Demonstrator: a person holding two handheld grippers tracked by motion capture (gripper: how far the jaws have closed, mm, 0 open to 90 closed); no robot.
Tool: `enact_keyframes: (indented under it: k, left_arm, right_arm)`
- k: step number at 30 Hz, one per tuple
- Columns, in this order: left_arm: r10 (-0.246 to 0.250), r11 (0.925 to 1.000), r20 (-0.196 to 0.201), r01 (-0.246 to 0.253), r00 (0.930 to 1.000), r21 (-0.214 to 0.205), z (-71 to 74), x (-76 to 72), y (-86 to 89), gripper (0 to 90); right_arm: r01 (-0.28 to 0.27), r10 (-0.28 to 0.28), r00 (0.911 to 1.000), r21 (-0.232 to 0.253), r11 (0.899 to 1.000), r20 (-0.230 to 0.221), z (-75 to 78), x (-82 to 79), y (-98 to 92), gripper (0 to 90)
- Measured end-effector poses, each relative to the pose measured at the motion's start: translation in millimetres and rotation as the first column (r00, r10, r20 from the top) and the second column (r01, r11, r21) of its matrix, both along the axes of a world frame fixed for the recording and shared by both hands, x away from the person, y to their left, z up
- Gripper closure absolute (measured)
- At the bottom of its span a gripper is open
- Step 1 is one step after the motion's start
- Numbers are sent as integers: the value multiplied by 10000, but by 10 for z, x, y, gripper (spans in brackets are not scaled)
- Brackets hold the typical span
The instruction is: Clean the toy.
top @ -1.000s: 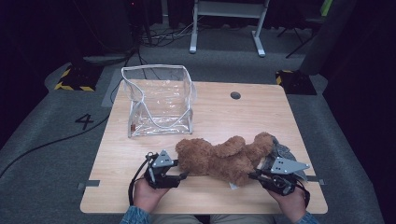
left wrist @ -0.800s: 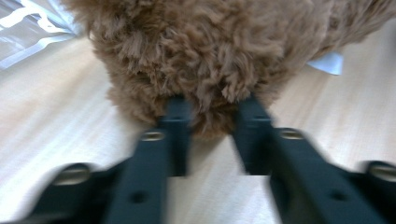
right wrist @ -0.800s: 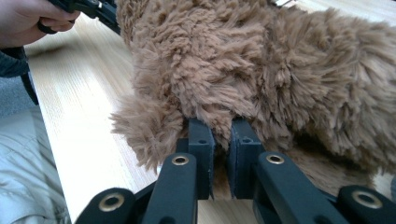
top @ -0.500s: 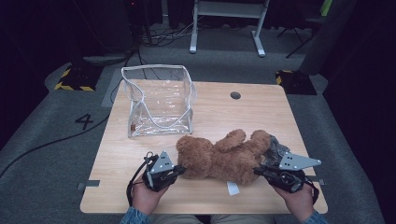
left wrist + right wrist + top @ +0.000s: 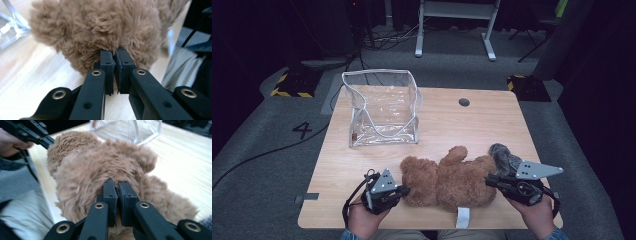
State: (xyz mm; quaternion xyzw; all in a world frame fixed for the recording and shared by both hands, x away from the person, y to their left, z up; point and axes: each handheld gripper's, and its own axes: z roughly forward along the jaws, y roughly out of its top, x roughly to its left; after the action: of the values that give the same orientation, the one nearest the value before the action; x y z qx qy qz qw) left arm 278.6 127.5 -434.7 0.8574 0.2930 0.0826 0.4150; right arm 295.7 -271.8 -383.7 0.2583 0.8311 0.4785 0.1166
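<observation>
Brown fluffy plush teddy bear lies lengthwise along the near edge of the light wooden surface, w/ a white fabric tag hanging toward the person. It's gripped at both ends, prob. so the floppy body won't sag when lifted. Left gripper has its jaws nearly pressed together, pinching a tuft of fur at the bear's left end; left gripper view shows the pile bunched between the jaws. Right gripper does the same at the other end, jaws pinching fur. Grey fuzzy patch sits just behind the right gripper; can't tell what it is. Clear plastic zip bag stands upright w/ mouth open, well apart beyond the bear — likely where it goes.
</observation>
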Motion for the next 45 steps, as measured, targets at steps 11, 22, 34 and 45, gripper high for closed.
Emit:
enact_keyframes:
  k: [11,22,34,45]
  left_arm:
    - [36,9996,-84,-39,10000,-262,-119,74,6,889]
    - [521,9968,77,-516,9986,-607,-91,71,63,666]
    - [765,9918,53,-755,9971,-1028,-116,89,110,415]
    - [826,9781,-554,-916,9950,-1871,-94,130,181,454]
  right_arm:
    - [320,-320,9995,222,9992,-9,-63,193,-108,631]
    - [2708,-2744,9615,-2248,9360,155,-247,657,-683,460]
    - [2649,-3169,9463,-4082,8736,-642,-772,992,-705,583]
    - [2544,-2911,9539,-3171,9136,-732,-444,901,-732,802]
